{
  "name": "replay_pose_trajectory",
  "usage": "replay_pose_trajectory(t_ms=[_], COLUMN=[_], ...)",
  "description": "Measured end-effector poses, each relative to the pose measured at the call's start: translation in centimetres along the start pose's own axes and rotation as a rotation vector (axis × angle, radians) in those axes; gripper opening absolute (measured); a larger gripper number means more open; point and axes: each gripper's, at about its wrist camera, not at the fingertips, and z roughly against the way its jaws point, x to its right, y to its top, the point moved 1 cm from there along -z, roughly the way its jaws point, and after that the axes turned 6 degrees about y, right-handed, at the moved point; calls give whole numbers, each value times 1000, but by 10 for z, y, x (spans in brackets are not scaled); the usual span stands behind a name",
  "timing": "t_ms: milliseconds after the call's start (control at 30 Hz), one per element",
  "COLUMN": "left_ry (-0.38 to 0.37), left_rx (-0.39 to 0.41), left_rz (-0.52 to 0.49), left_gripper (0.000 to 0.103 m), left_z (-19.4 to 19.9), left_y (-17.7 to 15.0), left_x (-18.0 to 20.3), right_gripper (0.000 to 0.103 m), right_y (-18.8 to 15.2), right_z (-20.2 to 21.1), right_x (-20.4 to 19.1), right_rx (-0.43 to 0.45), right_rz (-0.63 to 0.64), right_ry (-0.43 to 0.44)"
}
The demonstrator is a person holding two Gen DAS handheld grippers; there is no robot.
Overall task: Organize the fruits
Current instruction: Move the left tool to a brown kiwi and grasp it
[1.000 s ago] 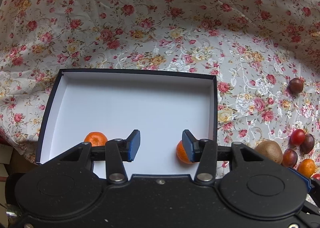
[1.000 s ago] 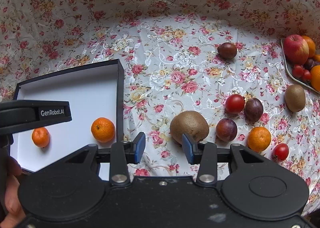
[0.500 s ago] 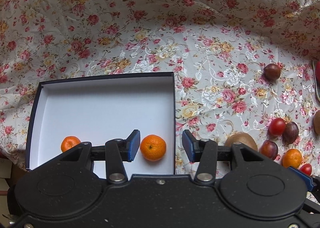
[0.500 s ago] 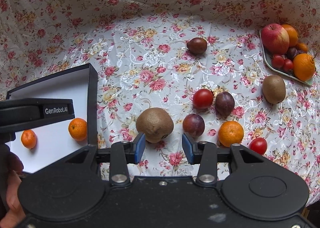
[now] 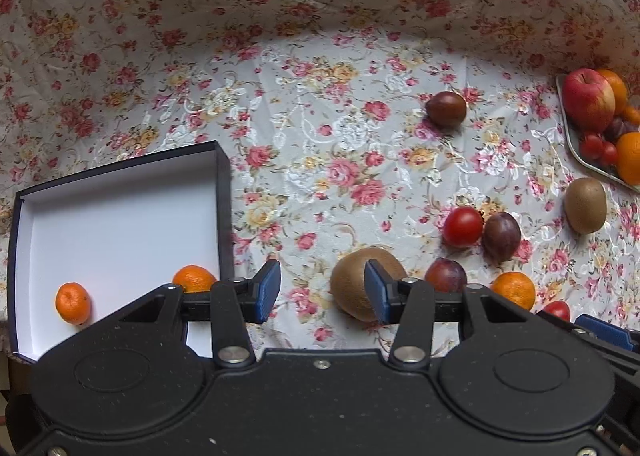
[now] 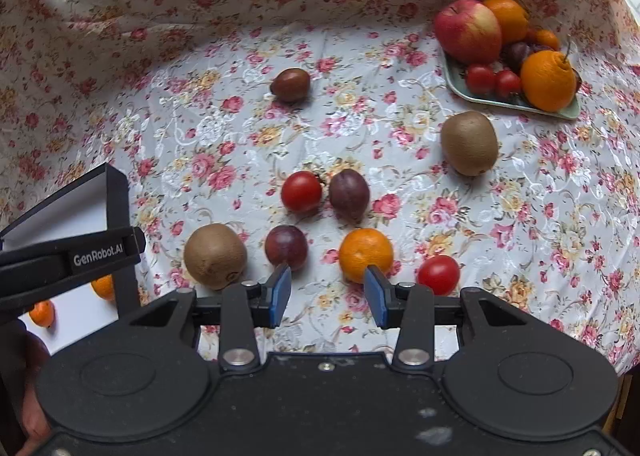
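While two mandarins (image 5: 73, 303) sit in the box (image 5: 226, 191) left of the left gripper (image 5: 322, 291), still loose: kiwi (image 5: 356, 284) behind its right finger, mandarin (image 6: 366, 254) just ahead of the right gripper (image 6: 327, 291), plums, tomatoes. Both sets of fingers half open, empty.

Pink-rose floral cloth (image 6: 400, 183); black box (image 5: 226, 191), white inside
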Motion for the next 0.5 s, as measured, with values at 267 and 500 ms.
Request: replay_pose_trajectory(t_ms=[267,500], left_ry=[-9,-37], left_rx=[-15,-64], left_rz=[-64,-10], left_gripper=[55,55], left_z=[-9,-26], left_y=[-5,-3], left_x=[26,23], right_gripper=[44,44], right_y=[4,5], right_z=[1,1], right_x=[60,94], right_rx=[-24,-51], right_rz=[-107,-181], right_ry=[-25,-28])
